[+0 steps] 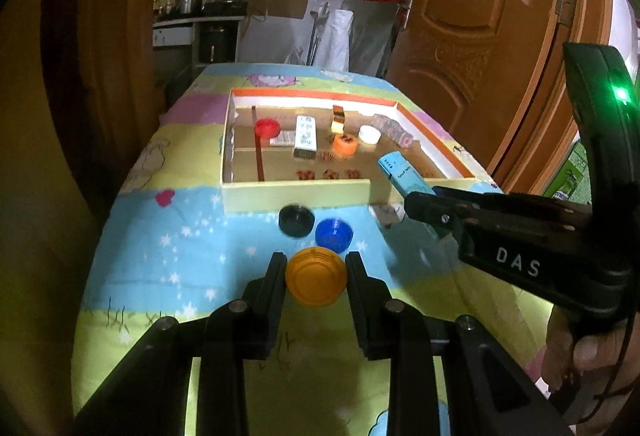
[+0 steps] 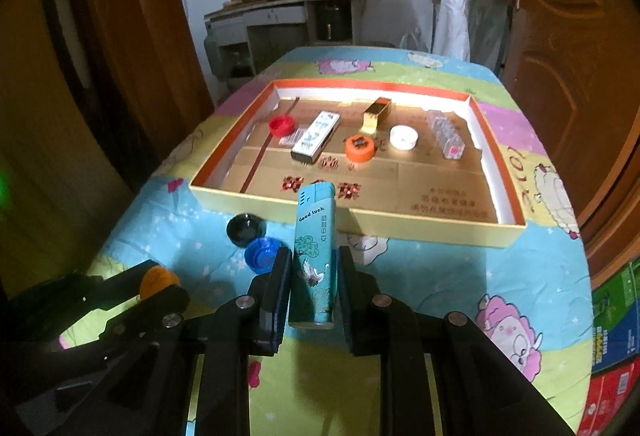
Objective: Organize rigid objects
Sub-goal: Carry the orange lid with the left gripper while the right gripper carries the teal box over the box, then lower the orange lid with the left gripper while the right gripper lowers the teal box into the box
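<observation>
Here, from the left wrist, the left gripper point(image 1: 316, 268) clamps a yellow cap point(image 1: 316, 281), the tray point(image 1: 296, 192) at twelve o'clock. From the right wrist, the right gripper point(image 2: 313, 268) pinches a teal lighter point(image 2: 314, 256), blue cap point(image 2: 262, 254) at nine o'clock.

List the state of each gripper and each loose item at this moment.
Left gripper: shut on yellow plastic bottle cap.
Right gripper: shut on teal "Good luck" lighter.
Black bottle cap: loose on the cloth.
Blue bottle cap: loose on the cloth.
Shallow cardboard tray: open, holding several items.
</observation>
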